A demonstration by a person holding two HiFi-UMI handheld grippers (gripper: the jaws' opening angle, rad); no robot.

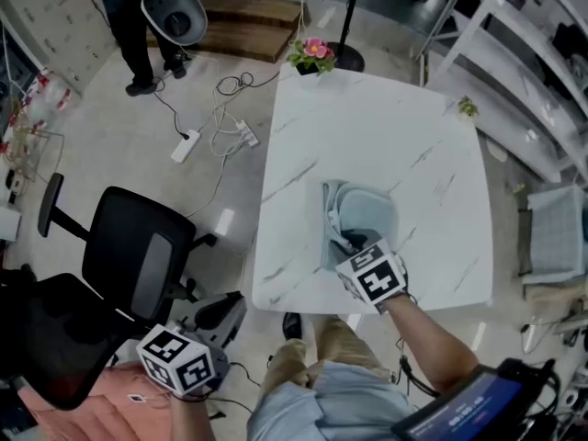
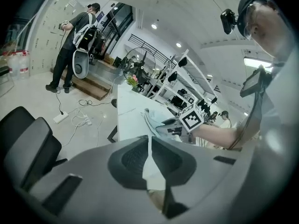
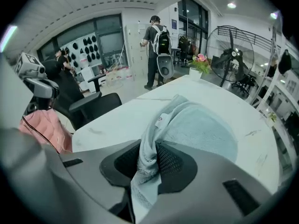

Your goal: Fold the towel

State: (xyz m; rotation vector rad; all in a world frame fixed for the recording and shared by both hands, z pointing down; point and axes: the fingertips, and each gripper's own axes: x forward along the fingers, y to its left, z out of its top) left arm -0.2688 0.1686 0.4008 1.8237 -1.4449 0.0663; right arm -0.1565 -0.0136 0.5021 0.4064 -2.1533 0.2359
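A light blue towel (image 1: 369, 217) lies bunched on the white marble table (image 1: 367, 127), near its front edge. My right gripper (image 1: 355, 244) reaches over that edge, and its jaws are shut on a bunched fold of the towel (image 3: 201, 129), with cloth hanging down between the pads of the right gripper (image 3: 148, 158). My left gripper (image 1: 217, 322) is off the table at the lower left, above the floor. In the left gripper view the left gripper (image 2: 150, 155) has its jaws together with nothing between them. Beyond them I see the towel (image 2: 153, 120) and the right gripper's marker cube (image 2: 191, 118).
Two black office chairs (image 1: 138, 257) stand left of the table. A flower pot (image 1: 312, 55) sits at the far table edge. A power strip and cables (image 1: 188, 145) lie on the floor. A person (image 1: 138, 26) stands far left, and white shelving (image 1: 533, 62) lines the right.
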